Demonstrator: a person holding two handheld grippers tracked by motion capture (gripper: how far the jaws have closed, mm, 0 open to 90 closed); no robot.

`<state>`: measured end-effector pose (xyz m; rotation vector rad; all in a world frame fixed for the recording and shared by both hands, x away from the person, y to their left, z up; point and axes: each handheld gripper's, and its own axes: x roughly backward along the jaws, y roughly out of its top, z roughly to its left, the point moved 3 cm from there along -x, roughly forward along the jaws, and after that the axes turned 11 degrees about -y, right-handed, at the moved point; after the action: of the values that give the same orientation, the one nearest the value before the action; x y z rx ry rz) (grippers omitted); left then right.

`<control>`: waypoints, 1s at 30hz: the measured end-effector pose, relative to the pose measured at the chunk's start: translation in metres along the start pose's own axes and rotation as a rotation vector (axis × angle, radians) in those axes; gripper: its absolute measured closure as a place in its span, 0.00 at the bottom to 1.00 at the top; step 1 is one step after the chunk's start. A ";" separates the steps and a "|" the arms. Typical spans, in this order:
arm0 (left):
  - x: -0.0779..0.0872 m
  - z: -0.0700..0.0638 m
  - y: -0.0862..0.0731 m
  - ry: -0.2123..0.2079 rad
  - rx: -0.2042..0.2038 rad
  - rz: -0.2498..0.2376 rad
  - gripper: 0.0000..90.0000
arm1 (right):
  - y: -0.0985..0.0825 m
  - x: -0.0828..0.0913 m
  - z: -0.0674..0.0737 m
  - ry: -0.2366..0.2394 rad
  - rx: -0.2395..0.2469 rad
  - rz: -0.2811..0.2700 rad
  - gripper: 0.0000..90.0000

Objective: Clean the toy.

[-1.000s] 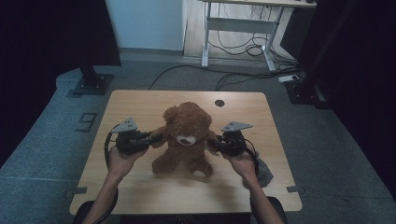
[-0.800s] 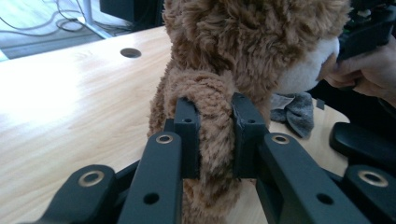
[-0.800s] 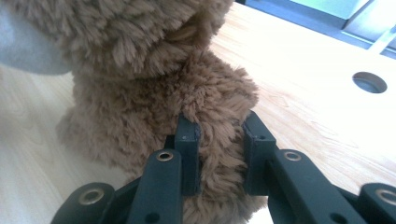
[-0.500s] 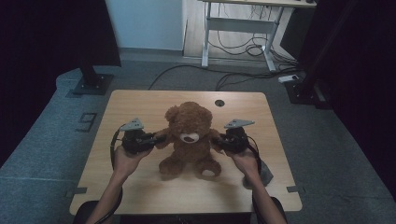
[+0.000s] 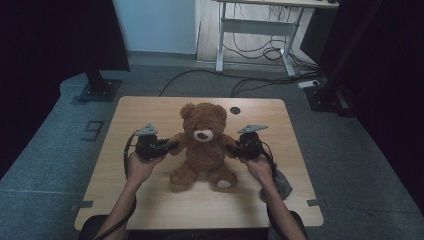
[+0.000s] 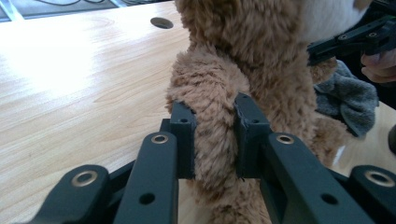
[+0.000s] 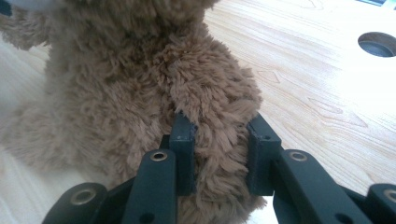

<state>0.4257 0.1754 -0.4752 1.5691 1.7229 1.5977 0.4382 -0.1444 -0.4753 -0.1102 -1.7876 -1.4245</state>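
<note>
Wooden bench is sitting in a dim room with a grey floor, and the work is happening on top of it. The left gripper is pinching one arm of the teddy bear, with brown fur bulging between its black pads. The right gripper is pinching the bear's other arm the same way. Both grips look a bit loose, not hard squeezes.

The teddy bear is sitting upright near the middle of the bench, facing the person, with its feet on the wood. A grey cloth is lying just beside the right hand, near the bench edge. A small round hole is sitting behind the bear.

To do this well, I think both hands should be moving together and slowly, so the bear is staying straight. Pulling the arms apart could be making the soft fur slip out.
</note>
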 end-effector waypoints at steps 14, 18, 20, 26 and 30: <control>-0.012 0.012 -0.005 0.038 0.023 0.028 0.80 | 0.001 -0.024 -0.001 -0.002 -0.022 0.029 0.76; -0.010 0.017 -0.007 0.053 0.035 0.031 0.80 | 0.005 -0.028 0.003 0.008 -0.016 0.029 0.76; -0.012 0.019 -0.007 0.054 0.040 0.028 0.80 | 0.007 -0.030 0.003 0.003 -0.016 0.033 0.76; -0.020 0.024 -0.005 0.062 0.050 0.020 0.80 | 0.008 -0.035 -0.002 -0.008 -0.028 0.048 0.75; -0.025 0.026 -0.004 0.065 0.048 0.025 0.79 | 0.007 -0.039 -0.005 -0.014 -0.043 0.055 0.74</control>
<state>0.4533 0.1684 -0.4971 1.5830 1.7953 1.6482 0.4702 -0.1305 -0.4943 -0.1906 -1.7521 -1.4270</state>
